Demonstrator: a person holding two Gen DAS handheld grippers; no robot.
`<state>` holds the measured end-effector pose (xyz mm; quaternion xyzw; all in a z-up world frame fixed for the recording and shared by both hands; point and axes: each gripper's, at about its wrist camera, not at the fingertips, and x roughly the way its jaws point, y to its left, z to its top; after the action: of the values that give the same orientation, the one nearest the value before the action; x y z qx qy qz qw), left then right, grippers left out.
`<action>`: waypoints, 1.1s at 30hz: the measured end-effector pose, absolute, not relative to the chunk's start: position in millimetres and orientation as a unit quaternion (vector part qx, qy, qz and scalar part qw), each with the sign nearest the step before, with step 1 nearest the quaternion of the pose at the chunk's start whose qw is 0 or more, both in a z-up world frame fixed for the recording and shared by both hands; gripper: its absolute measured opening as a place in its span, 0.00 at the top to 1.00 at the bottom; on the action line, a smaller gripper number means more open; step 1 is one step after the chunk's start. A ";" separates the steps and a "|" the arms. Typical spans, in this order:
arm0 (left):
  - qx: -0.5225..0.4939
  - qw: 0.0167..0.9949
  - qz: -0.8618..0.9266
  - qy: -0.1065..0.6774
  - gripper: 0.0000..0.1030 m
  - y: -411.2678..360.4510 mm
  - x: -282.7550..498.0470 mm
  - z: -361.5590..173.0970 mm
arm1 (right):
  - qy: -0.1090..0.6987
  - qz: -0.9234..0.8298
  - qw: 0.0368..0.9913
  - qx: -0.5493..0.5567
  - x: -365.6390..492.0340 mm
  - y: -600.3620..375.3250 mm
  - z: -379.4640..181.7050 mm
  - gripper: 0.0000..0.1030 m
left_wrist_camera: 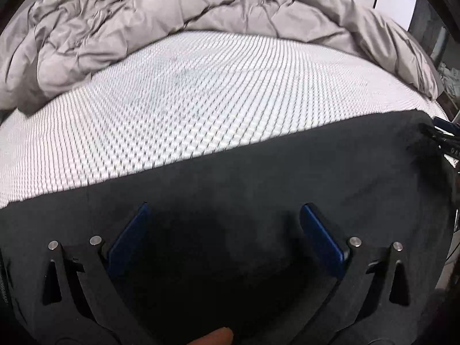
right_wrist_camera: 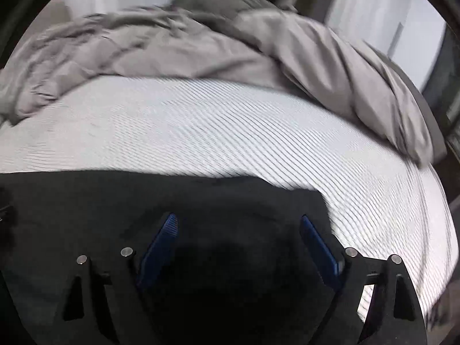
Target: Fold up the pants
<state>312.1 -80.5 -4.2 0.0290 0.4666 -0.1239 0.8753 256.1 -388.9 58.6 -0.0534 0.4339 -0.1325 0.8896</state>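
The black pants (left_wrist_camera: pixel 258 166) lie flat on the white textured mattress (left_wrist_camera: pixel 187 100), across the near part of the bed. My left gripper (left_wrist_camera: pixel 224 215) is open just above the dark cloth, its blue pads (left_wrist_camera: pixel 129 238) spread wide, holding nothing. The right gripper's tip shows at the pants' far right corner (left_wrist_camera: pixel 442 135). In the right wrist view the pants (right_wrist_camera: pixel 143 195) fill the lower left, their right edge ending near the right finger. My right gripper (right_wrist_camera: pixel 238 224) is open over the cloth, blue pads (right_wrist_camera: pixel 161 244) apart and empty.
A crumpled grey duvet (left_wrist_camera: pixel 172 20) is heaped along the far side of the mattress and down its right edge (right_wrist_camera: pixel 345 80). Bare mattress (right_wrist_camera: pixel 201 126) lies between duvet and pants. Dark furniture and a bright window stand beyond the bed at right.
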 end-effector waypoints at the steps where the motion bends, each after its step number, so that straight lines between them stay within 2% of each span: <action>1: 0.030 0.876 -0.119 0.467 0.01 -82.3 315.3 -4.5 | 0.431 -0.105 0.895 -0.054 264.3 -372.8 56.8 0.16; 2: 0.031 0.875 -0.114 0.470 0.01 -83.1 317.8 -6.0 | 0.435 -0.082 0.896 -0.050 271.4 -361.8 52.2 0.18; 3: 0.031 0.872 -0.108 0.476 0.01 -83.3 321.2 -9.5 | 0.440 -0.058 0.895 -0.047 277.7 -347.6 46.8 0.27; 7: 0.015 0.863 -0.107 0.493 0.01 -76.6 330.3 -23.3 | 0.482 -0.052 0.868 -0.108 303.0 -306.6 10.4 0.34; 12: 0.016 0.866 -0.089 0.491 0.01 -62.2 325.9 -23.2 | 0.471 -0.215 0.847 -0.123 302.1 -340.2 13.8 0.34; 17: 0.001 0.878 -0.104 0.467 0.01 -52.6 301.1 1.3 | 0.453 -0.144 0.878 -0.052 261.0 -348.0 45.4 0.33; 19: -0.007 0.884 -0.132 0.449 0.01 -60.2 274.5 18.0 | 0.431 -0.099 0.896 -0.030 235.4 -344.5 58.7 0.24; 22: 0.007 0.880 -0.185 0.437 0.01 -84.1 237.5 26.1 | 0.436 -0.011 0.900 0.019 187.5 -343.2 54.8 0.24; 26: 0.076 0.848 -0.241 0.465 0.01 -129.1 213.1 -0.4 | 0.490 -0.063 0.864 -0.102 161.2 -330.4 25.0 0.24; 28: 0.099 0.844 -0.234 0.473 0.00 -134.4 210.0 -14.7 | 0.490 -0.048 0.867 -0.080 146.3 -342.0 22.5 0.25; 33: 0.090 0.852 -0.215 0.469 0.00 -124.2 206.6 -7.5 | 0.458 -0.094 0.881 -0.067 96.0 -370.4 50.0 0.22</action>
<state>206.6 -124.2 -7.5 0.0898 0.4687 -0.2153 0.8520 96.0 -370.4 50.0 -0.0666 0.4584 -0.0937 0.8813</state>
